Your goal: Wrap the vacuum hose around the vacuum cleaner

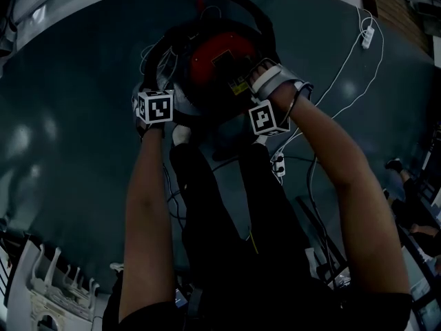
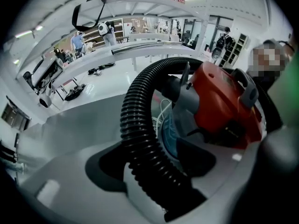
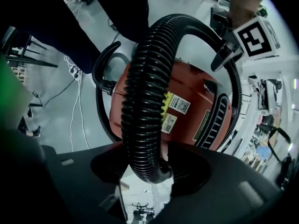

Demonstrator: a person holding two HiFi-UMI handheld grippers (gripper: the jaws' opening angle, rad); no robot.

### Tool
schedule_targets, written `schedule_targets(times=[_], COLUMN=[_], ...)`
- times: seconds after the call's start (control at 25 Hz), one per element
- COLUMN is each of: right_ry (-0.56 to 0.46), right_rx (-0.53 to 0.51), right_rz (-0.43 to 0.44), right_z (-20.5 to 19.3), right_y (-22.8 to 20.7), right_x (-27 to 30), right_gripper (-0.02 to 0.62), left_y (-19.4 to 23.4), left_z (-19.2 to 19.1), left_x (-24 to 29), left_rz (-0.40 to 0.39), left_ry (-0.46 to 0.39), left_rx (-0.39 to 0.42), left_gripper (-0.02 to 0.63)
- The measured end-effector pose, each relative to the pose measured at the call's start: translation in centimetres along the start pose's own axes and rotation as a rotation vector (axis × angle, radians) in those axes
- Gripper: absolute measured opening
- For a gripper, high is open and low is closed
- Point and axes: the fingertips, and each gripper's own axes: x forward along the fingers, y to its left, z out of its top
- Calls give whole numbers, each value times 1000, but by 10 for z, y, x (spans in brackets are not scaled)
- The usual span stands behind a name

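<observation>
The red vacuum cleaner [image 1: 220, 61] stands on the dark floor in front of my legs. Its black ribbed hose [image 1: 265, 26] arcs over the top of it. My left gripper [image 1: 164, 74] is at the cleaner's left side. In the left gripper view the hose [image 2: 135, 125] runs up between the jaws and curves over the red body [image 2: 219, 101], with the left gripper [image 2: 163, 190] shut on it. My right gripper [image 1: 265, 74] is at the cleaner's right side. In the right gripper view the hose [image 3: 145, 92] hangs between the jaws of the open right gripper [image 3: 149, 181], in front of the red body [image 3: 187, 106].
A white cable with a power strip [image 1: 368, 36] trails across the floor at the right, and another strip [image 1: 278, 164] lies by my legs. A white rack [image 1: 41, 288] stands at the lower left. Long white tables [image 2: 140, 48] and people are farther off.
</observation>
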Motion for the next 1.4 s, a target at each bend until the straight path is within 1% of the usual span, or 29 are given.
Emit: schedule_targets(times=[0.2, 0.36, 0.44, 0.6, 0.64, 0.8, 0.92, 1.0, 1.04, 1.08, 1.2, 1.28, 1.4], right_ry=[-23, -76, -107, -126, -127, -140, -144, -143, -144, -145, -139, -144, -157], right_rx=[86, 202, 244, 228, 230, 292, 331, 333, 332, 332, 341, 362, 378], right_rz=[-20, 4, 5, -11, -9, -8, -19, -24, -25, -25, -12, -8, -17], right_z=[-1, -2, -2, -2, -2, -4, -2, -1, 0, 1, 0, -2, -3], right_y=[0, 1, 0, -1, -1, -1, -3, -4, -4, -4, 1, 3, 1], right_x=[-2, -3, -4, -3, -3, -2, -4, -4, -4, -4, -3, -4, -5], right_gripper=[267, 290, 288, 275, 275, 261, 253, 248, 236, 222, 221, 215, 213], left_y=[1, 2, 2, 2, 2, 1, 4, 6, 4, 1, -13, -15, -17], left_z=[-1, -1, -1, 4, 6, 11, 2, -1, 1, 3, 12, 14, 10], left_x=[-1, -3, -4, -11, -14, -30, -33, -33, -34, -38, -51, -59, -62], left_rz=[31, 44, 47, 56, 53, 43, 39, 52, 55, 55, 45, 52, 62], left_ry=[-4, 4, 8, -26, -42, -103, -93, -99, -107, -116, -138, -156, -159], left_rx=[-3, -2, 1, 19, 26, 23, -3, -34, -40, -33, 5, 1, 1], left_gripper=[333, 336, 336, 337, 349, 359, 365, 370, 370, 370, 395, 396, 394])
